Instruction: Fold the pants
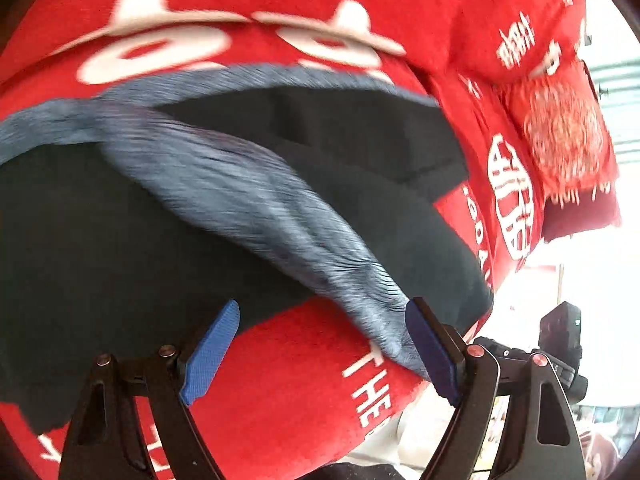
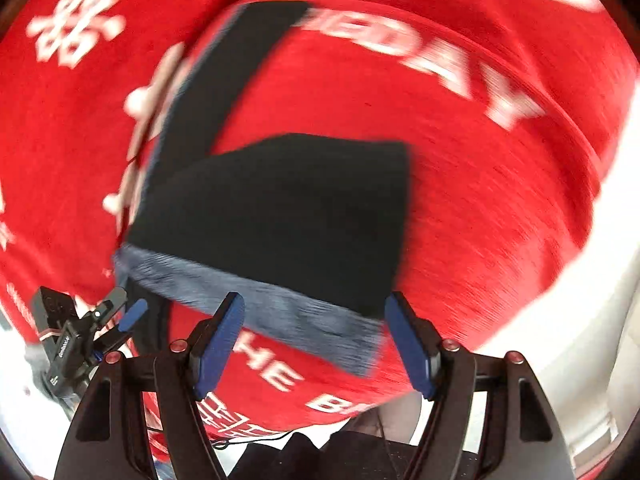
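Black pants (image 1: 100, 240) with blue-grey ribbed bands (image 1: 240, 184) lie folded on a red cloth (image 1: 300, 360). My left gripper (image 1: 322, 354) hovers over their near edge, open, with only red cloth between its pads; one ribbed band runs down beside the right pad (image 1: 434, 354). In the right wrist view the pants (image 2: 272, 208) form a flat black block with a ribbed band (image 2: 280, 312) along the near edge. My right gripper (image 2: 316, 344) stands open above that band, pressing on nothing. The left gripper's blue pad (image 2: 134, 314) shows at lower left. Both views are motion-blurred.
The red cloth (image 2: 480, 200) with white lettering covers the whole work surface and ends in a fringe (image 1: 560, 140) at the far right. A white surface (image 2: 560, 340) lies beyond its right edge. Dark clothing of a person (image 2: 340, 456) shows at the bottom.
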Demonstrator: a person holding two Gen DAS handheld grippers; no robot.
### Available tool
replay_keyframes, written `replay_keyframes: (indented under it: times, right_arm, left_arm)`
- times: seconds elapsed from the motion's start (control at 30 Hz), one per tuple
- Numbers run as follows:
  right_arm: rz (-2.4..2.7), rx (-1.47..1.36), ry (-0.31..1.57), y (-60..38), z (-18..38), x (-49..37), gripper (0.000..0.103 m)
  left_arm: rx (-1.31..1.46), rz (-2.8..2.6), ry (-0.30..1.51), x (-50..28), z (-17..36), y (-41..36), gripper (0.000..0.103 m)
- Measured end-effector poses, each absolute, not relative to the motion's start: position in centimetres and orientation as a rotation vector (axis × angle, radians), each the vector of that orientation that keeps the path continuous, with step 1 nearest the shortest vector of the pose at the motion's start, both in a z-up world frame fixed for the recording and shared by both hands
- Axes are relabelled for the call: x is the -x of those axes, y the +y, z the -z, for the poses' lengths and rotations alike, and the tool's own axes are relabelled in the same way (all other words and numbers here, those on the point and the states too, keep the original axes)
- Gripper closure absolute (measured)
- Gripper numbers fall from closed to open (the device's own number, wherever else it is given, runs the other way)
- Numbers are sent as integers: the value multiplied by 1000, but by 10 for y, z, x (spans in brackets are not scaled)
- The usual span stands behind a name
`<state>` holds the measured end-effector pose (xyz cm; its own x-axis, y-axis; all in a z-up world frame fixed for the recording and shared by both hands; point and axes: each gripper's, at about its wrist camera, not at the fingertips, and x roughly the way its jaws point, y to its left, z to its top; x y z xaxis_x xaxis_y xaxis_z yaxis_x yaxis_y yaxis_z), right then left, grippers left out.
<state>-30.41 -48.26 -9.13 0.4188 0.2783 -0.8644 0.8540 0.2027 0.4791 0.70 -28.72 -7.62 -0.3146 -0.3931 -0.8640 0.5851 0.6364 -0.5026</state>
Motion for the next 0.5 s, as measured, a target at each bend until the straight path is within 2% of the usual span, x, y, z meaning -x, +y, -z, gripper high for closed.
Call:
replay_keyframes:
  times: [0.07,0.17,0.2,0.23,0.27,0.4,0.5]
  right_arm:
    - [504,-1445,1089,-477,109,312,28]
    - [407,-1563,1051,-467,132,313,37]
    - [420,-1559,1049,-465,132,313,48]
    - [417,-1576,1043,-466,132,316,63]
    - [394,-1620,997,-468,131,320,92]
    - [342,-1665,764,-498,97,318,92]
    - [288,-1629,661,-532,70,293,92]
  left_arm:
    - [-200,1006,1621,3,78,-300,18]
    - [-229,1016,1630,14,79,-312,18]
    - [-227,1016,1638,13,80,-316,18]
    - [-218,1015,1642,13,79,-319,18]
    - [-204,1015,1646,10,76,-323,18]
    - [-145,1029,1614,-5,58,-339,18]
    - [-118,1036,1561,-21,44,-359,18]
